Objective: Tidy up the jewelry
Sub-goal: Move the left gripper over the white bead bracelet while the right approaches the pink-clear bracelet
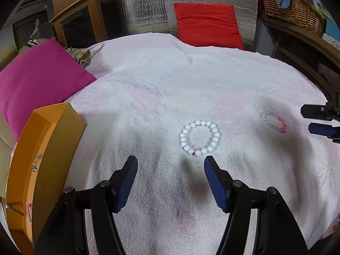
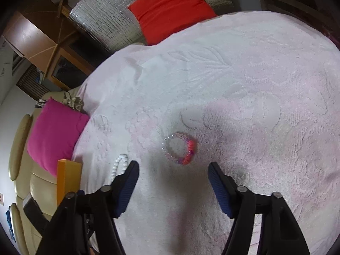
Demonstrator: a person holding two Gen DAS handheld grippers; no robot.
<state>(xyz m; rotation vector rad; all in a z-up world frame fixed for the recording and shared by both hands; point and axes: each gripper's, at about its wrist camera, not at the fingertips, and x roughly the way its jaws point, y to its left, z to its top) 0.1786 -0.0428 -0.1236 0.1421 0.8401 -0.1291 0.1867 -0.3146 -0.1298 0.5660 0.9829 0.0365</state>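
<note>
A white bead bracelet (image 1: 199,137) lies flat on the white towel (image 1: 170,89), just ahead of my open, empty left gripper (image 1: 171,163). A pink and clear bead bracelet (image 1: 274,122) lies to its right. In the right wrist view the pink bracelet (image 2: 180,148) lies just ahead of my open, empty right gripper (image 2: 173,167), and the white bracelet (image 2: 119,165) is partly hidden behind the left finger. The right gripper (image 1: 306,119) shows at the right edge of the left wrist view, beside the pink bracelet. An orange box (image 1: 42,148) at the left holds clear bead jewelry (image 1: 37,161).
A magenta cushion (image 1: 38,80) lies at the left and a red cushion (image 1: 208,23) at the back. A wicker basket (image 1: 293,8) sits on a wooden shelf at the back right. A beige sofa (image 2: 21,159) lies left of the towel.
</note>
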